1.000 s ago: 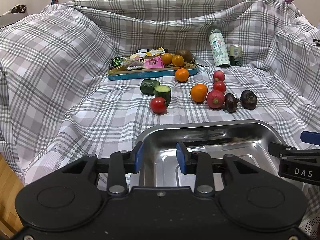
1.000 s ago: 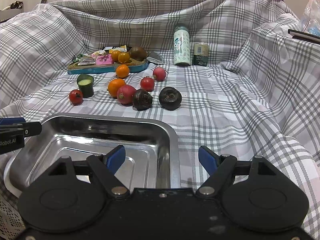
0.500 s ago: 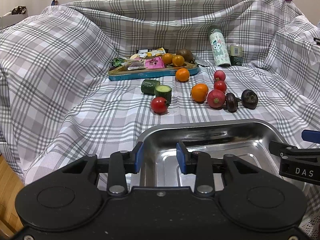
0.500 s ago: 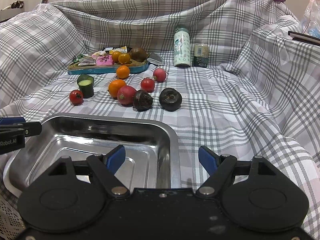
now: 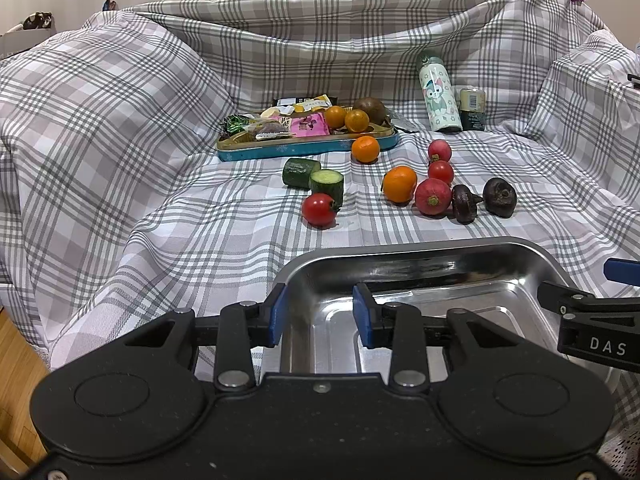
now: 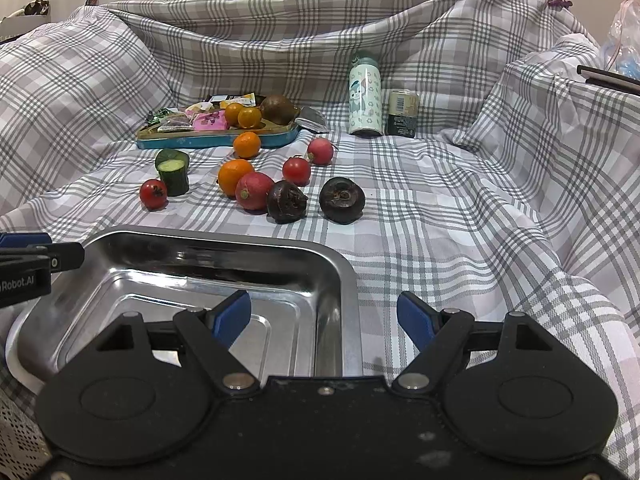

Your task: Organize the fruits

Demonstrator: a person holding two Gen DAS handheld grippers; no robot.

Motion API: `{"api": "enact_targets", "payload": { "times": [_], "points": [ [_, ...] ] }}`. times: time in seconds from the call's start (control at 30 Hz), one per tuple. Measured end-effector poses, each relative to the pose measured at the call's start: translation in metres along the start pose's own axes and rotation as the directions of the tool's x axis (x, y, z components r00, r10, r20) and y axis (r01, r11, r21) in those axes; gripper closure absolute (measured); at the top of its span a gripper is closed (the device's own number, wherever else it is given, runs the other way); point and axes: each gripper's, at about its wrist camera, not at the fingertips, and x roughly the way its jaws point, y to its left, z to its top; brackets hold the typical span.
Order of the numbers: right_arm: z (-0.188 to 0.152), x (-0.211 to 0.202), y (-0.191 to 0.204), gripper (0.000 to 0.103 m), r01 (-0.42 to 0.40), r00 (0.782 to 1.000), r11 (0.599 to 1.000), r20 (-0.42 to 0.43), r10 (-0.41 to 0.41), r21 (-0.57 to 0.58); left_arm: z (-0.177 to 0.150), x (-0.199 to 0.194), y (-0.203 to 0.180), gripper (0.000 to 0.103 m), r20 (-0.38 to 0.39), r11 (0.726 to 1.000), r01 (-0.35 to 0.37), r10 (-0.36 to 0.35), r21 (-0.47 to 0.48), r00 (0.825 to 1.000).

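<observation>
Nearest, the left gripper (image 5: 318, 314) hangs over the left rim of a shiny stainless steel tray (image 5: 500, 252), its blue-padded fingers (image 5: 276, 312) set fairly narrow with the rim between them, the pads not pressing on it as far as I can see. The right gripper (image 6: 324, 314) hovers at the tray's (image 6: 224, 244) right edge, its fingers (image 6: 414, 320) spread wide with nothing in them. The tray is a shallow rounded rectangle, mirror-bright and bare inside.

Everything sits on a grey and white plaid cloth (image 5: 160, 220), soft and creased, draped over the counter and rising in lumpy folds at the sides and back.

Beyond the tray the produce lies loose on the cloth: a glossy red tomato (image 5: 319, 209) just beside two stubby cucumber pieces (image 5: 327, 184), then an orange (image 5: 399, 184) touching a pink-red radish (image 5: 433, 197), with two wrinkled dark purple fruits (image 6: 342, 199) to its right. A little farther are a second small tomato (image 5: 440, 171), another radish (image 5: 439, 150) and a smaller orange (image 5: 365, 149).

Behind them a flat blue tin tray (image 5: 304, 148) holds snack wrappers, two small oranges (image 5: 346, 118) and a brown round fruit (image 5: 370, 110). To its right stand a pale patterned bottle (image 5: 438, 98) and a small can (image 5: 472, 110). A plain pale wall closes the back.
</observation>
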Motion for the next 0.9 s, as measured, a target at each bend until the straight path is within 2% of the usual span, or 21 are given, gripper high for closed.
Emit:
{"api": "enact_targets", "payload": {
  "times": [0.9],
  "points": [
    [-0.0026, -0.0007, 0.0024, 0.021, 0.002, 1.000, 1.000, 0.010, -0.002, -0.022, 0.0002, -0.0001, -0.0003, 0.059, -0.001, 1.000, -0.003, 0.003, 0.000, 1.000]
  ]
}}
